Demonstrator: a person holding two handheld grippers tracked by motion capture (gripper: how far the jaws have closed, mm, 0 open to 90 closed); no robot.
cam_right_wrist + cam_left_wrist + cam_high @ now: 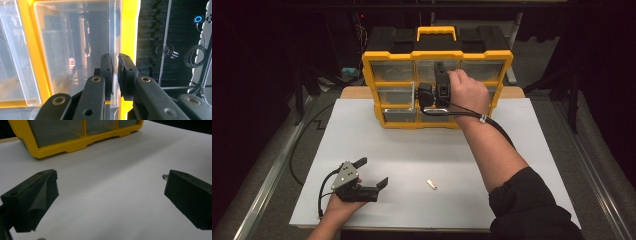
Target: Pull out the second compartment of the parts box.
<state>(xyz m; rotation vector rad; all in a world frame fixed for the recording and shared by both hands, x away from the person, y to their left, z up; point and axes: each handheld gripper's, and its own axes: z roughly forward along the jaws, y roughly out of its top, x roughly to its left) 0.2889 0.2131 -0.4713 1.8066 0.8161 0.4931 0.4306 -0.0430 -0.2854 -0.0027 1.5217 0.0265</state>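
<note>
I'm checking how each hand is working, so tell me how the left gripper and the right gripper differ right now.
The left gripper is wide open; the right gripper is shut on the drawer front edge. The left gripper sits low over the white table near the person, holding nothing; the right gripper is raised at the yellow organizer, far from the person. Both have black jaws and a trailing cable.

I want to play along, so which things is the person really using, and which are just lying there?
In use:
- yellow drawer box
- clear drawer, its wall pinched by the right gripper

Just lying about:
- small flat stick on the white table
- left gripper, open, resting near the table's front edge
</note>
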